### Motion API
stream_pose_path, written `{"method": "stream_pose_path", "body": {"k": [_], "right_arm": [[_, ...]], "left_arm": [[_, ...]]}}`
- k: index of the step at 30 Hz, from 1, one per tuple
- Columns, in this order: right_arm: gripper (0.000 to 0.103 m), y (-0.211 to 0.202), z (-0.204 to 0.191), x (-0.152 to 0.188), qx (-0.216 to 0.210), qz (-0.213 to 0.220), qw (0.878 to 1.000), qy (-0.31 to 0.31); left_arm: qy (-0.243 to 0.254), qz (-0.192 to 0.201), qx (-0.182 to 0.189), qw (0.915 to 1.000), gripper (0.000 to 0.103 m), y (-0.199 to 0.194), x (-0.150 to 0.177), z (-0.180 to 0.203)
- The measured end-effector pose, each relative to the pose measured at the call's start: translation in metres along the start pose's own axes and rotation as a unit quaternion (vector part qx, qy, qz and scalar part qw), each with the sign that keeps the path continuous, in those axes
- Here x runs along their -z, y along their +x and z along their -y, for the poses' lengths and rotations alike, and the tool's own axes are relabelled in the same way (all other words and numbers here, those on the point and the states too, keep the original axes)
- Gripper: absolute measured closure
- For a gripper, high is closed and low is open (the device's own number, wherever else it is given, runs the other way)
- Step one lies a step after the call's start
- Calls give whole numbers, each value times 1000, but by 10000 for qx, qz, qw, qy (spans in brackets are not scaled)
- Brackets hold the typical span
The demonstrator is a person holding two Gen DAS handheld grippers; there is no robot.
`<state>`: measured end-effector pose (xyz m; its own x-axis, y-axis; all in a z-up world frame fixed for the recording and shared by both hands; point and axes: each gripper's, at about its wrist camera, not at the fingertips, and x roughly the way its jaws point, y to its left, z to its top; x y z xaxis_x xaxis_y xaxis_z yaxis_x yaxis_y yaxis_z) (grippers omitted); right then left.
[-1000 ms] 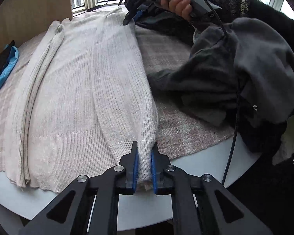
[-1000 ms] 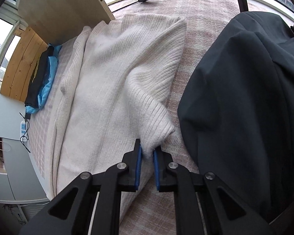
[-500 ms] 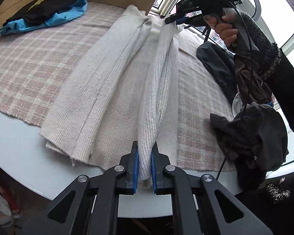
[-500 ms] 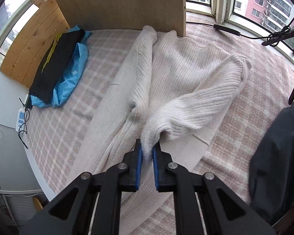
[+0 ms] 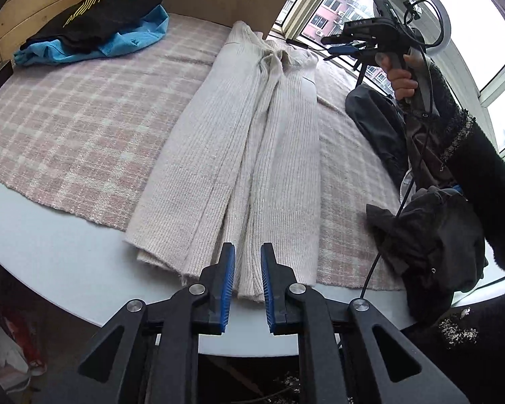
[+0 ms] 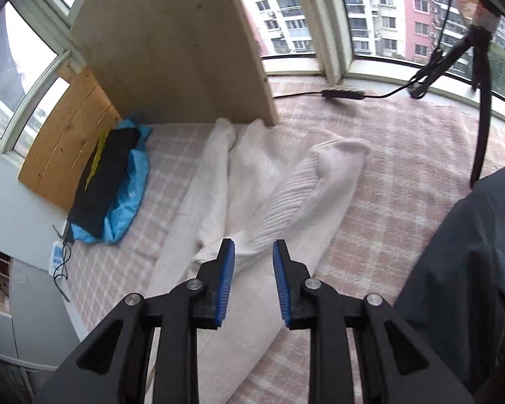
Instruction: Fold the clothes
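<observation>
A bay of windows with apartment blocks beyond wraps the far side of a round white table [image 5: 50, 245] covered by a pink plaid cloth [image 5: 70, 128]. At the far left of the cloth, against wooden panels, a black garment [image 5: 97, 17] lies on a blue garment [image 5: 131, 38]. In the middle, running from the near edge to the far side, lies the cream ribbed sweater [image 5: 219, 155], both long sides turned in so that it forms a narrow strip with the flaps meeting along its centre. To the right sits a heap of dark clothes [image 5: 431, 235], and a ring light [image 5: 410, 17] stands by the window.

The lengthwise fold appears to be laid down; judging by that, a crosswise fold bringing one end over the other would come next, calling for a fresh grip on the hem corners or the collar end.

The left gripper [image 5: 247, 282] hovers at the near hem with its jaws parted and nothing clamped, the hem showing in the gap between its pads. The right gripper [image 6: 253, 279], held up over the far end by the person's hand [image 5: 400, 77], is likewise spread wide and empty, above the turned-in sleeve [image 6: 306, 195].
</observation>
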<state>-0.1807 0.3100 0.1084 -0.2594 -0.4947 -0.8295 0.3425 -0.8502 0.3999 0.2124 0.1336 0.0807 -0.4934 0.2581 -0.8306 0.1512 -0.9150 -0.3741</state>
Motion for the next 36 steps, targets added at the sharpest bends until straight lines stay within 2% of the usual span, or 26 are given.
{"method": "stream_pose_path", "body": {"k": [5,8,11,15,22,25,29,32,34,36], "right_arm": [[80,13,39,-30,398,96,9985,369],[80,48,17,-30,395,-206,9990,-42],[80,51,0,-20,412,-270,9984,-295],[78,55,-23,-8,434,-354,9964,-632],[78,63,-63,15,471,-500,9901,-1220],[78,65,-78,25,497,-551,9875,-1394],[78,64,-77,43,640,-507,9927,-884],[78,55,-75,59,711,-401,9956,-450],[78,18,-66,90,754,-2,9971,32],[78,-12,-58,138,989,342,9932,509]], "left_arm": [[303,85,-24,9995,90,-9,-16,10],[473,13,-86,9988,90,-3,-22,17],[498,-27,-129,9987,90,-4,-26,15],[457,112,-213,9987,90,-29,-34,3],[642,585,-668,9940,83,-87,-64,-32],[840,590,-677,9924,81,-86,-81,-49],[1241,232,-251,9917,79,-53,-95,-66],[1751,-137,-216,9842,79,-18,-93,-81],[2000,-419,-126,9788,79,3,-88,-95],[2181,-654,52,9737,79,18,-85,-106]]}}
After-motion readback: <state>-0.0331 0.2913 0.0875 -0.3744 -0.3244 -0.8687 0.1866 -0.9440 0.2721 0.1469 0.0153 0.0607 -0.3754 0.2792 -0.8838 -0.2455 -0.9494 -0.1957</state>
